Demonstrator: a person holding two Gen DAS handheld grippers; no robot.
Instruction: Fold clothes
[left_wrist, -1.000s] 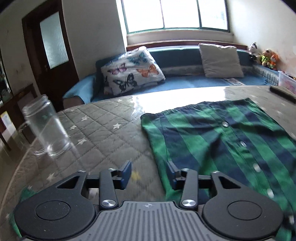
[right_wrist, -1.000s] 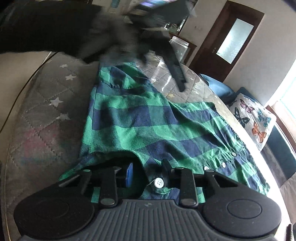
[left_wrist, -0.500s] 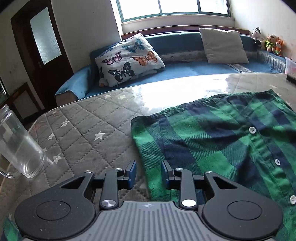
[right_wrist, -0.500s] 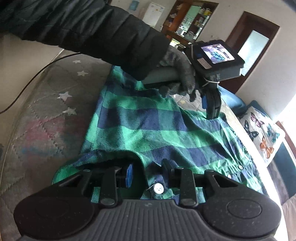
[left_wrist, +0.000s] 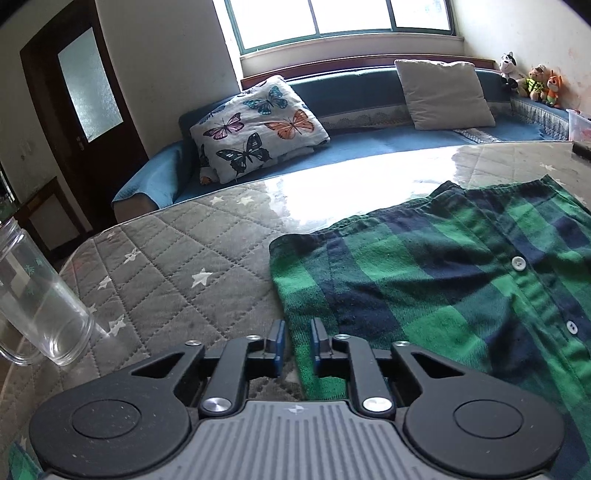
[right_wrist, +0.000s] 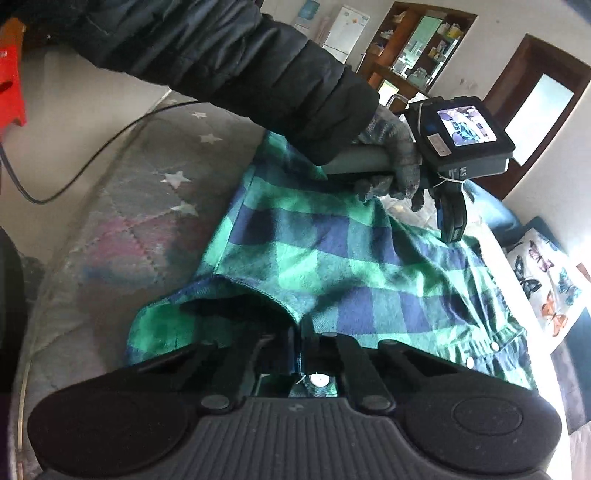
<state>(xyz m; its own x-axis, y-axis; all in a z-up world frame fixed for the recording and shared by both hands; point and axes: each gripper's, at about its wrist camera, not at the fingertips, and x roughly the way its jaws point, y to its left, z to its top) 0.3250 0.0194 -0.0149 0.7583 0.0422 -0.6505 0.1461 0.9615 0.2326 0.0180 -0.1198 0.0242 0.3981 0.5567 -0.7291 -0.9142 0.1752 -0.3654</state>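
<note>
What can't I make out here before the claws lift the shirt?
- Left claw: whether it pinches the shirt edge or only straddles it; a gap still shows.
- Right claw: its fingertips, buried in shirt folds, right wrist view.
- Shirt's lower right part: cut off by the left wrist view's edge.
- Glass jar: its top, cut off at that view's left edge.

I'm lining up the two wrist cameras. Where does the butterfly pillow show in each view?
Left wrist view: the butterfly pillow lies upper centre-left, on the blue sofa beyond the table.
Right wrist view: the same pillow is at the far right edge, partly cut off.
Shared landmark: the green plaid shirt spread on the quilted table.
</note>
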